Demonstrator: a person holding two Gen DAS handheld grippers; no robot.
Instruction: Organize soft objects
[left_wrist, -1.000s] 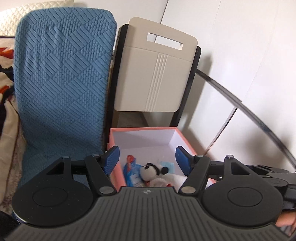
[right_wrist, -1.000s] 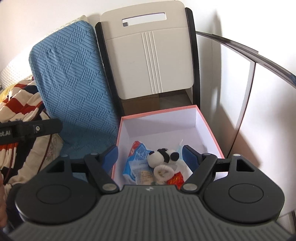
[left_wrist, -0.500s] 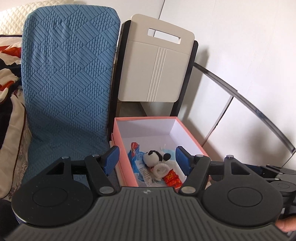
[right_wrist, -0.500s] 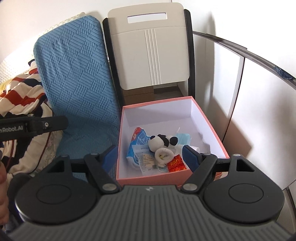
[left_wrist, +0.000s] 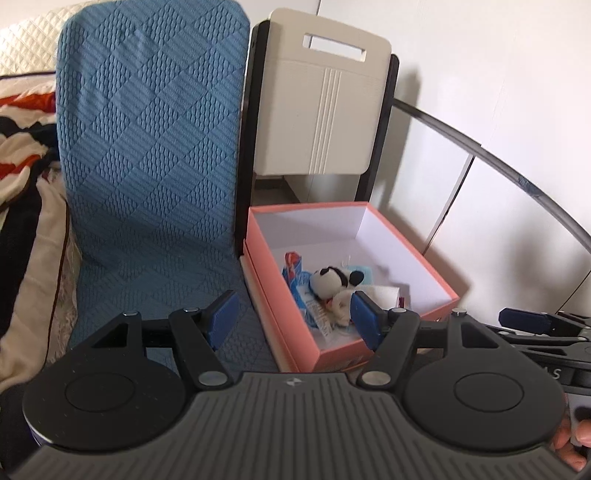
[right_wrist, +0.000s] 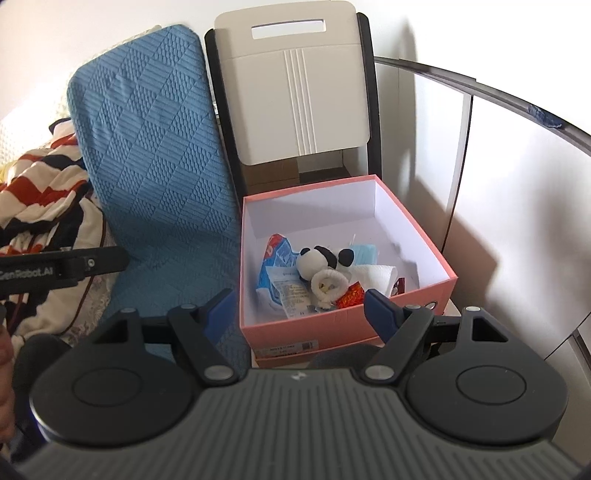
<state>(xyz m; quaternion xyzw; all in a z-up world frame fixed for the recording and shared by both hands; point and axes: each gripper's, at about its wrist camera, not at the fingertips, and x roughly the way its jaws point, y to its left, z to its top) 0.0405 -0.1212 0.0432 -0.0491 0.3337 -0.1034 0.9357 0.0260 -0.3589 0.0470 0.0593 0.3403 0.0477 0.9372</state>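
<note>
Pink box (right_wrist: 343, 325) sits ahead of both tools, open top, white inside. A blue textured cushion (left_wrist: 147, 147) leans upright just left of it; a beige folded chair (right_wrist: 295, 92) stands behind the box; a white wall panel (right_wrist: 517, 221) runs along the right. A striped blanket (right_wrist: 40, 192) lies far left.

In the box: a panda plush (right_wrist: 317, 258) lies near the front wall, with a blue snack bag (right_wrist: 277, 266), a red packet (right_wrist: 351, 297) and white tissue (right_wrist: 373, 275) around it (all bunched together, touching).

Left gripper (left_wrist: 291, 317) tilts downward, jaws apart and empty, right fingertip (left_wrist: 364, 312) over the box's near-left part, left one over the cushion. Right gripper (right_wrist: 299, 310) also tilts down, jaws wide and empty, straddling the box's front wall.

Only the left view shows the right tool's blue tip and a hand (left_wrist: 572, 439); only the right view shows the box's front label.
</note>
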